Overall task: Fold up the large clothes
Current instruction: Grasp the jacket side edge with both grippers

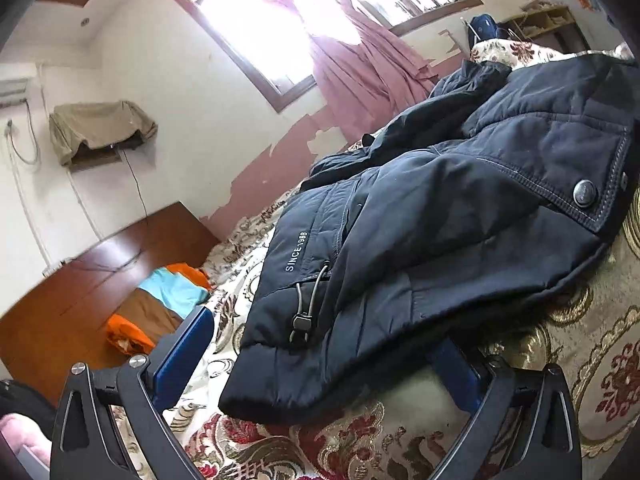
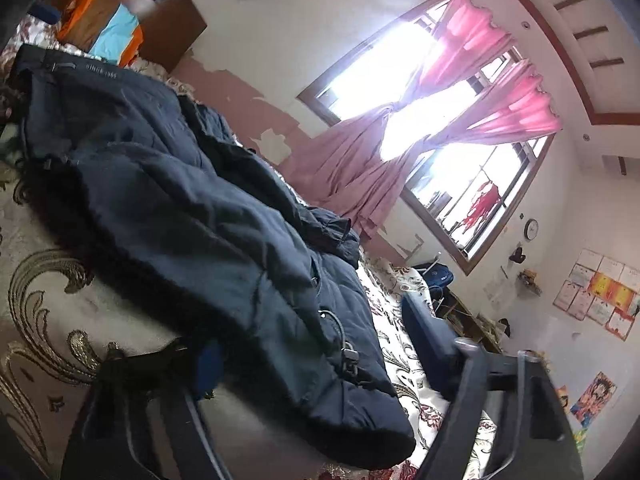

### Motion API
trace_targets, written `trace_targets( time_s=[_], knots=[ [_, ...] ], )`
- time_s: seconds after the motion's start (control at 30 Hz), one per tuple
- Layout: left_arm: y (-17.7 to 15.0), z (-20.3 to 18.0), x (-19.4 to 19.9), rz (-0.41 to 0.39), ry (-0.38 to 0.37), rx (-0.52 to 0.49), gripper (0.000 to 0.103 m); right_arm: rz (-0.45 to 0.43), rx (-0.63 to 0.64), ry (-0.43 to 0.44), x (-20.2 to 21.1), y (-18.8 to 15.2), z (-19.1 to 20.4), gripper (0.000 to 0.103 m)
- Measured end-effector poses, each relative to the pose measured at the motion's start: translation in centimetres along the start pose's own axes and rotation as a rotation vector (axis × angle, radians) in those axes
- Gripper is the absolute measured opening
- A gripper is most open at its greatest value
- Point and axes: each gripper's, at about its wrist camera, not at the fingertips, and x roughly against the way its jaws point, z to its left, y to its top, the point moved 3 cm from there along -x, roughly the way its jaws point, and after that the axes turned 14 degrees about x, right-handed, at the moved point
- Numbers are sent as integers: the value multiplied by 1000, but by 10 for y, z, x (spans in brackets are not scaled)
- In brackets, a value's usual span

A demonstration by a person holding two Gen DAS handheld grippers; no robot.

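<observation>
- Now spread out on the flowery bed cover (image 1: 580,380): a big dark blue puffy jacket (image 1: 440,208), reaching from the near edge far back toward the window (image 1: 256,28).
- Says "SINCE 1988" in white letters (image 1: 296,252) close to the bottom hem, with a pull cord and clip (image 1: 302,320) just beside.
- Has a round snap button (image 1: 585,193) on a flap at the far right of the left wrist view.
- Left gripper (image 1: 320,336): wide open and holding nothing, low over the bed, with the jacket's near hem lying between the two blue fingers (image 1: 184,356). Right-hand finger partly tucked under the hem.
- Right gripper (image 2: 312,332): open too and squeezing nothing, with the other corner of the hem between its fingers. Left-hand finger blurry and half hidden under the jacket. Right-hand finger (image 2: 428,340) over the bed cover, apart from the cloth.
- Far off on the left in the left wrist view: a brown wooden headboard (image 1: 80,288), with an orange, light blue and brown cloth (image 1: 160,304) lying by it.
- On the far wall: pink curtains (image 1: 360,92) tied in a knot in front of the bright window.
- On the right wall in the right wrist view: a small round clock (image 2: 531,229) and paper pictures (image 2: 600,300) stuck up below it.
</observation>
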Motion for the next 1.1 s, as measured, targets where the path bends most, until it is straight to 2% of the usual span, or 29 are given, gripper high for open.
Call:
trace_targets(
  time_s=[0.03,0.2,0.27,0.33,0.47,0.63,0.67,0.7,0.73,0.83,0.9,1.1],
  knots=[
    [0,0,-2,7,5,6,97,4,-8,8,-3,0,-1,63],
    [-8,-11,-7,31,1,-44,64,29,-63,57,-8,-6,-1,56],
    [-10,-17,-12,56,-13,-73,60,41,-68,71,-12,-8,-1,51],
    [-8,-15,-15,78,-29,-61,57,44,-75,80,-15,-10,0,43],
    [-6,-13,-14,80,-55,-48,49,45,-94,114,-17,-14,2,28],
    [-3,-14,-12,111,-58,-54,47,34,-144,158,-17,-19,-1,22],
    [-1,-12,-11,113,-69,-39,43,36,-151,160,-18,-20,-2,20],
    [2,-10,-11,117,-93,-17,30,40,-144,151,-19,-22,-1,18],
    [5,-8,-9,120,-121,5,26,41,-128,141,-19,-22,1,17],
    [13,-3,-3,84,-125,36,20,32,-107,130,-19,-19,0,13],
    [15,-2,-1,73,-137,47,13,28,-121,137,-19,-18,-6,10],
    [25,6,22,-4,-160,79,10,2,-177,134,-7,-16,-24,7]
  ],
)
